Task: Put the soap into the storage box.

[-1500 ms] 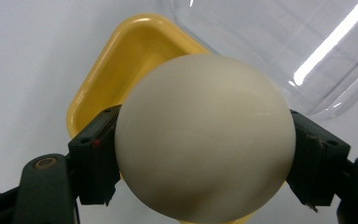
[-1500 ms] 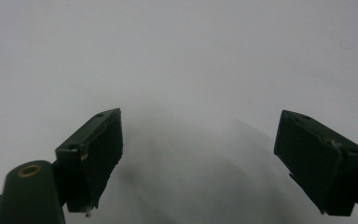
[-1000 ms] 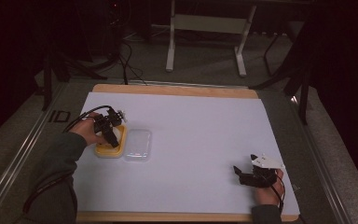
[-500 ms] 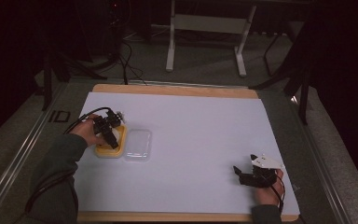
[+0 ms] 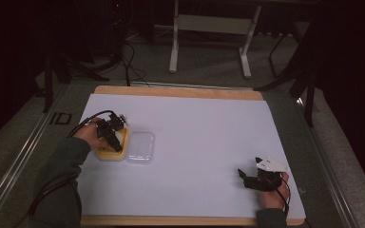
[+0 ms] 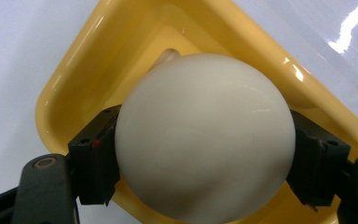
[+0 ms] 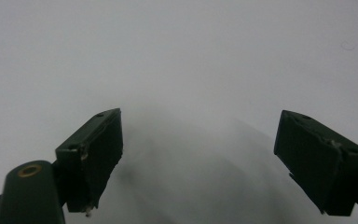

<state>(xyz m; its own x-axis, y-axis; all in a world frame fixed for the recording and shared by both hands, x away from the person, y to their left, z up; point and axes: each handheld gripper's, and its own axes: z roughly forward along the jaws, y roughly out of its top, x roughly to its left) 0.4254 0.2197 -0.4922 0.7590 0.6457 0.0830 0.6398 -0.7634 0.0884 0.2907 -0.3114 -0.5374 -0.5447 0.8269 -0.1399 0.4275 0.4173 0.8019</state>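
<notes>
Left claw (image 6: 200,154) pinching smooth cream-white ball (image 6: 204,137) over shallow yellow plastic tray (image 6: 88,60), beside clear plastic lid (image 5: 139,147). Risk: round glossy surface, narrow contact, ball squirts out, rolls across counter (image 5: 209,137). Right claw (image 7: 214,158) spread, empty.

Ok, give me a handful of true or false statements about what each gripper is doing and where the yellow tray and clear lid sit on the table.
1. The left gripper is shut on a white ball. True.
2. The ball is over the yellow tray. True.
3. The right gripper holds a ball too. False: it is open with nothing between its jaws, over the bare white table cover.
4. The clear lid lies on top of the yellow tray. False: in the high view it lies flat beside the tray, on its right.
5. The two grippers are close together. False: they are at opposite sides of the table.
</notes>
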